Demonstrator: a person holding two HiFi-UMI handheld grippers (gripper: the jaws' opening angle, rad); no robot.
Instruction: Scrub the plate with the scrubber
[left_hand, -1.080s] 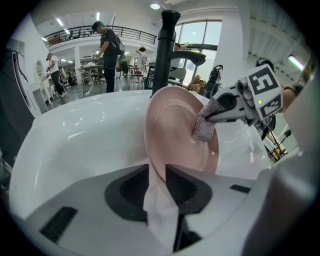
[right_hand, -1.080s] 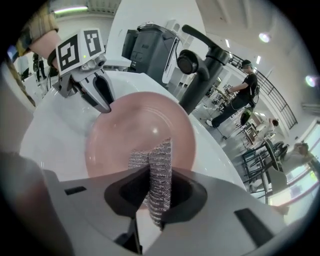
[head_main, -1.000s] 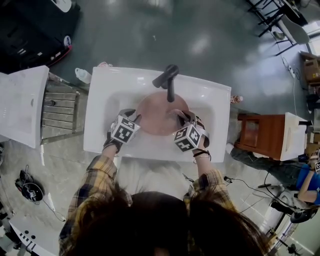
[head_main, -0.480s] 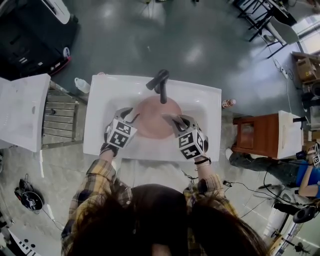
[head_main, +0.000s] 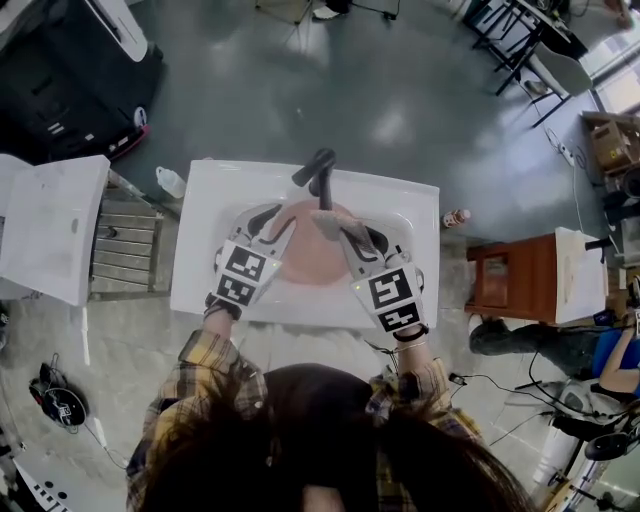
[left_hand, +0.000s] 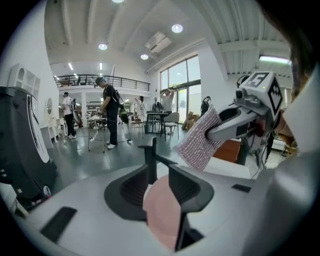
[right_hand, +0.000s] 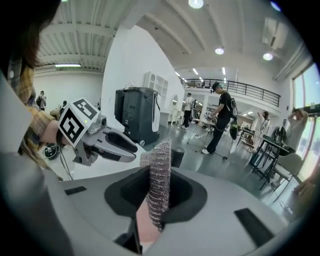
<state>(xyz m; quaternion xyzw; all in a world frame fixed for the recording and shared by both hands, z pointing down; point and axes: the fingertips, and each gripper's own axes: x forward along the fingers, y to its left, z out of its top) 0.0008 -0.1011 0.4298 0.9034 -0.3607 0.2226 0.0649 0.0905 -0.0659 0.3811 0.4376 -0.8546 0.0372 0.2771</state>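
Plate (head_main: 305, 252) lies mid-basin in sink (head_main: 200, 270), before faucet (head_main: 322, 172) at back edge. Left gripper (left_hand: 160, 182) jaws stand wide apart astride plate's left rim, not pressing. Right gripper (right_hand: 156, 192) clamps scrubber (right_hand: 159, 170), raised clear of plate. No scrubbing contact now; likely work remains.

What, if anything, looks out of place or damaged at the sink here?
Nothing stands out. The pink plate lies in the sink below the faucet with no visible crack, the scrubber is clamped in the jaws of the right gripper, and no spill shows.
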